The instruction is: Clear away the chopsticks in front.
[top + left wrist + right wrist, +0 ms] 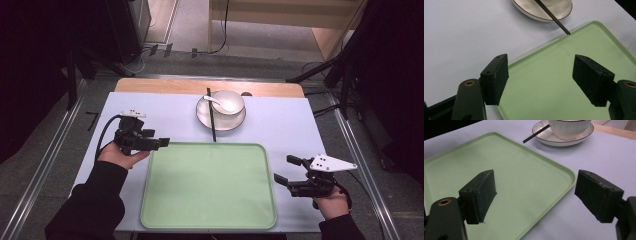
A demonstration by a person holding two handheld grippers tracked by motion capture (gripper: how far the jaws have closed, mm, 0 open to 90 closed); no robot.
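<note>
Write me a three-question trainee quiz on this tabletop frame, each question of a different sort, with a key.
1. True or false: the green tray holds a bowl.
2. Multiple choice: the black chopsticks rest on (A) the tray, (B) the plate beside the bowl, with one end on the table, (C) the left gripper.
3. Short answer: how do the jaws of the right gripper stand, and what do they hold?

Key
1. False: the tray is bare; the bowl sits on the plate beyond the tray's far edge, with a white spoon in it.
2. B.
3. Apart, holding nothing, near the tray's right edge.
</note>
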